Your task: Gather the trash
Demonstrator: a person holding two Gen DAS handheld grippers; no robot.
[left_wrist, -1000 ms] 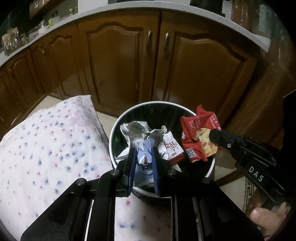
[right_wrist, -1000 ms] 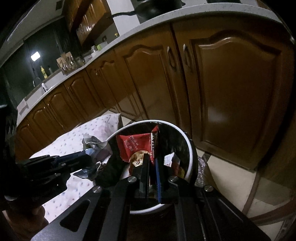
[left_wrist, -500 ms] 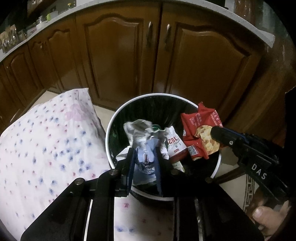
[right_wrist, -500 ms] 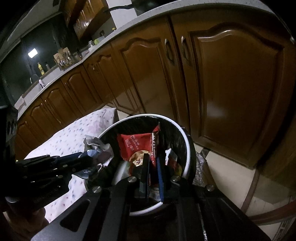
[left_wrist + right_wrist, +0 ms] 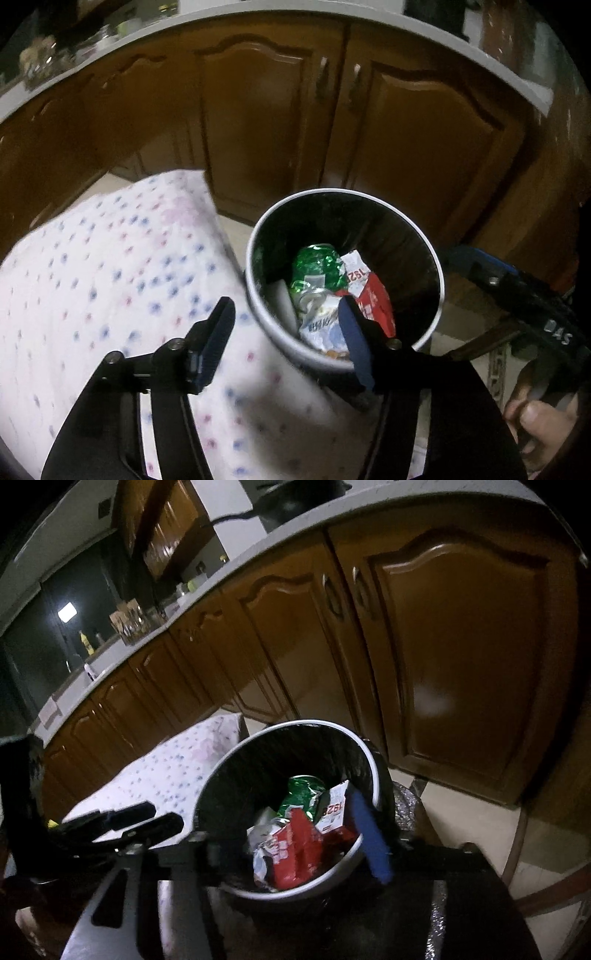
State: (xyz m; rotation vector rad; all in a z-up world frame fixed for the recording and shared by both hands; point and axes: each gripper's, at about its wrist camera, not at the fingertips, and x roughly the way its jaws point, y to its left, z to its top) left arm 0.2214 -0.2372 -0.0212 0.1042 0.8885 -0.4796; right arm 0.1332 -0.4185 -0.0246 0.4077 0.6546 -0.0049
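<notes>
Two wide-spread fingers frame the left wrist view: the left gripper is fully parted and holds nothing, its left finger over the spotted cloth and its right finger over the near rim of the trash bin. Just ahead and between the fingers, the round white-rimmed bin with its black liner holds a crumpled green wrapper, a red and white packet and a crumpled pale wrapper nearest the gripper. To the right, past the bin, the right gripper shows from the side with a hand on its grip. Brown cabinet doors stand beyond. From the right wrist view, the right gripper is likewise spread wide and empty; its blue right finger lies by the bin's right rim, the left finger is blurred. Directly ahead, the trash bin contains a red wrapper on top, the green wrapper behind it and the red and white packet to the right. Off to the left the left gripper reaches over the spotted cloth
</notes>
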